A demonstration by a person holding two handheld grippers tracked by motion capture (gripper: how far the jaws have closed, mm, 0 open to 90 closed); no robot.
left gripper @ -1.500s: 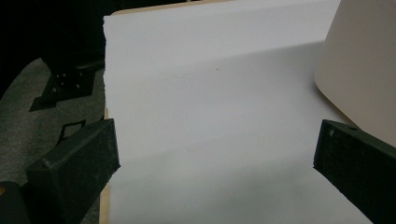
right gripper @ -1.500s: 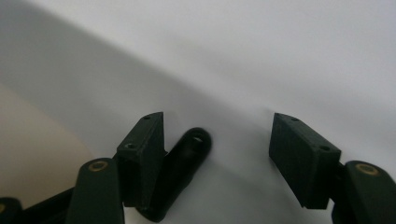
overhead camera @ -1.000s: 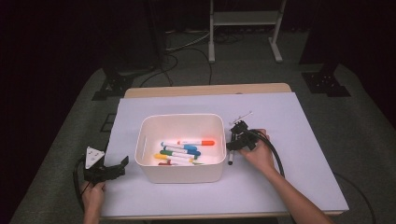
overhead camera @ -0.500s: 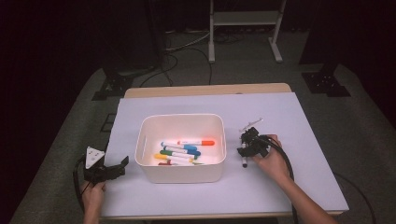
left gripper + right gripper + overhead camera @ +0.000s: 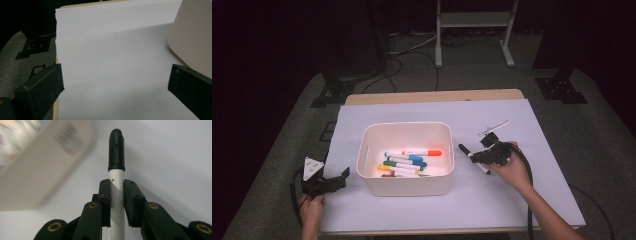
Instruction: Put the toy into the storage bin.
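A white bin (image 5: 364, 142) sits mid-table holding several coloured markers (image 5: 422, 153). To its right, my right gripper (image 5: 482, 156) is shut on a white marker with a black cap (image 5: 465, 149). In the right gripper view the marker (image 5: 116, 182) is pinched between both jaws, its cap (image 5: 116, 150) pointing away over the white table, with the bin's corner (image 5: 37, 170) blurred at the upper left. My left gripper (image 5: 343, 176) rests at the table's front left edge, open, with nothing between its fingers (image 5: 40, 92); the bin's wall (image 5: 195, 37) lies to the right.
A white sheet (image 5: 522, 200) covers the wooden table. A small white strip (image 5: 494, 127) lies on it behind the right hand. Cables trail from both grippers. Dark stands and a white frame (image 5: 472, 20) are on the floor beyond the table.
My right gripper, holding the marker, has moved right, away from the bin's side, and the marker now lies flatter, cap toward the bin. The left gripper has stayed put.
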